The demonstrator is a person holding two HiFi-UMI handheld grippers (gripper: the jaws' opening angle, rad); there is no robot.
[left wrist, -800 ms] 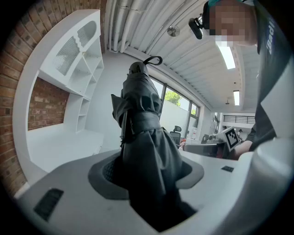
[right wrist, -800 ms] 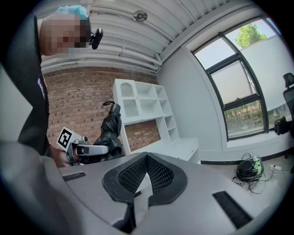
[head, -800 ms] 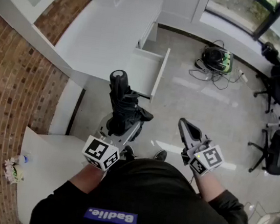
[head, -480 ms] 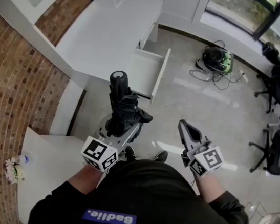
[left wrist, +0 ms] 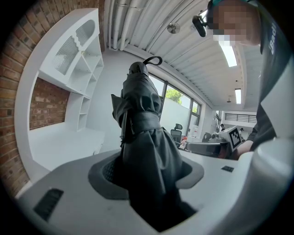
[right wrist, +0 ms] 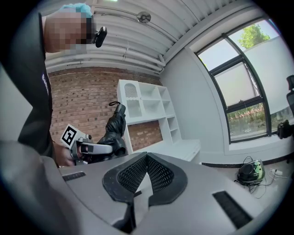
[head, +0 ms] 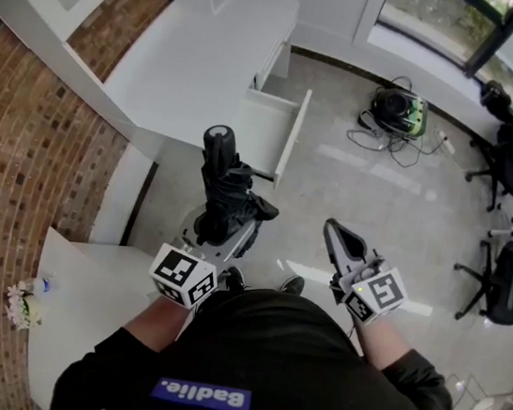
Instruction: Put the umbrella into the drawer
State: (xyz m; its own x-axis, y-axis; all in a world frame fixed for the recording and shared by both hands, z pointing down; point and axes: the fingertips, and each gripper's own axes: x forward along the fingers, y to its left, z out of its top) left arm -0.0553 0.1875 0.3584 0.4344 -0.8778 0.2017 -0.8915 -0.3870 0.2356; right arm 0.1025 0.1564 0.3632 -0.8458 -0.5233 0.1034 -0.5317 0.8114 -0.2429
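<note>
Versus the earlier frames: almost nothing shifts. The left gripper (head: 220, 230) and its load sit a touch higher in the head view, and the right gripper (head: 336, 231) is about where it was.

Nearest: the left jaws are clamped on the lower body of the folded black umbrella (head: 228, 186), with fabric bulging between the pads. The right jaws are pressed together with nothing between them, and are held beside the left gripper at similar height.

The umbrella's long axis runs up and away from the person, its strap end leading.

The open drawer (head: 294, 136) lies ahead and slightly right of that end, apart from it. It is pulled out from the white desk (head: 201, 59).

Judgement: the left hand is nearer and carries forward. The axis probably needs laying along the drawer.
</note>
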